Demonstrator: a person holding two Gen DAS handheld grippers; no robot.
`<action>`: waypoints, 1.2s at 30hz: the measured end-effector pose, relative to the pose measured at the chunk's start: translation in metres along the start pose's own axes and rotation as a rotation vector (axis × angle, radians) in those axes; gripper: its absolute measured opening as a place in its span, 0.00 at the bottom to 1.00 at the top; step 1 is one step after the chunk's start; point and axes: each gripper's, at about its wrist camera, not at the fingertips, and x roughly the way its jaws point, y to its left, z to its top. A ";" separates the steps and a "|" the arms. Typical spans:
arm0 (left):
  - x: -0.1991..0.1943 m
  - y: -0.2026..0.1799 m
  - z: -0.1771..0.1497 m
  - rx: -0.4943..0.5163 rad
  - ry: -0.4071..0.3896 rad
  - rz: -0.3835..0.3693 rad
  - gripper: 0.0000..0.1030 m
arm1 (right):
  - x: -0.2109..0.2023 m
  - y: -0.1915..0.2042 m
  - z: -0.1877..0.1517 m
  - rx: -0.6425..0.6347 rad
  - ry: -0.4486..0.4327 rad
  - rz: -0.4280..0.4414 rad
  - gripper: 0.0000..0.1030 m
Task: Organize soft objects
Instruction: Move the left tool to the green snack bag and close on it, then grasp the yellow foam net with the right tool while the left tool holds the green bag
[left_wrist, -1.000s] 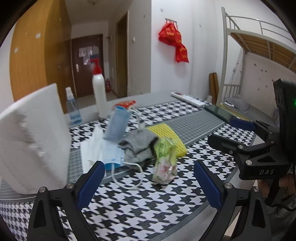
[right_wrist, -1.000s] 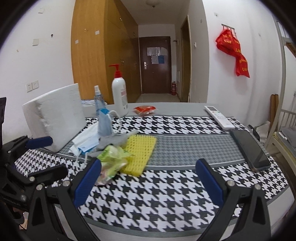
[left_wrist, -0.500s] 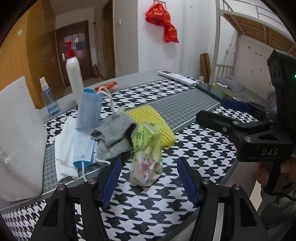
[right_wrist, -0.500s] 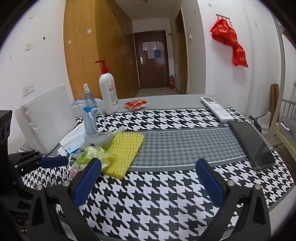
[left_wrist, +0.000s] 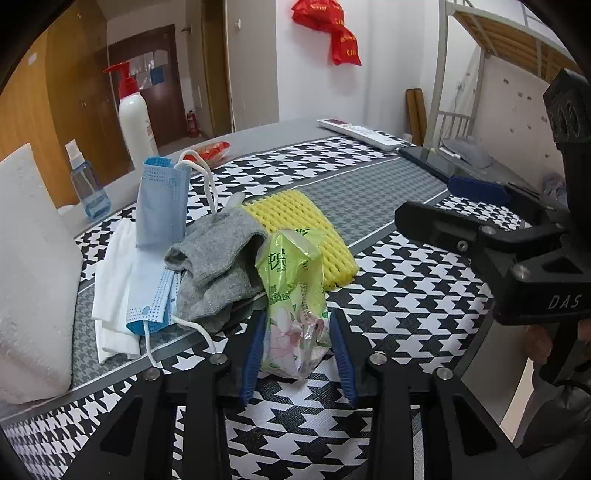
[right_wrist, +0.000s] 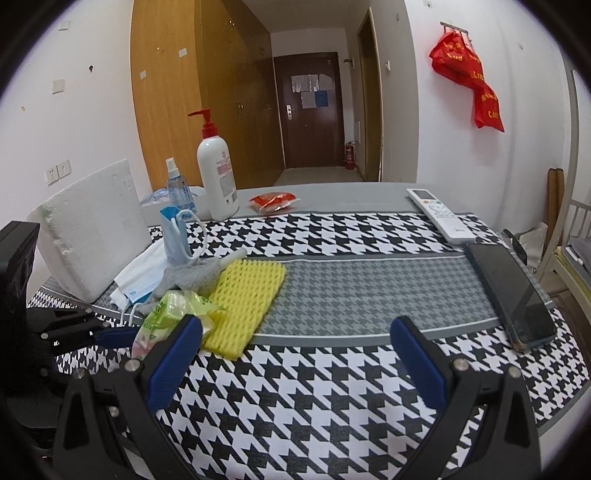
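Left hand-held gripper (left_wrist: 297, 350) clamped on the green tissue packet (left_wrist: 293, 295); right hand-held gripper (right_wrist: 295, 354) spread wide.

1 second ago the left fingers (left_wrist: 253, 354) stood far apart and short of the packet; 0.5 seconds ago they were half closed around it; now both blue pads press its lower sides. The packet stands upright on the houndstooth counter (left_wrist: 399, 295), touching the grey sock (left_wrist: 218, 262) and just in front of the yellow foam net (left_wrist: 306, 229). The right hand-held gripper stays released above bare counter, its view little changed, the phone (right_wrist: 513, 295) to its right.
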 end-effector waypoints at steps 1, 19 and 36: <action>0.001 0.000 0.000 0.000 0.001 -0.001 0.29 | 0.001 0.000 0.000 -0.001 0.004 0.002 1.00; -0.048 0.032 -0.013 -0.105 -0.134 0.033 0.25 | 0.024 0.025 0.009 -0.080 0.124 0.018 1.00; -0.049 0.054 -0.016 -0.184 -0.140 0.100 0.25 | 0.068 0.052 0.012 -0.168 0.253 0.066 0.83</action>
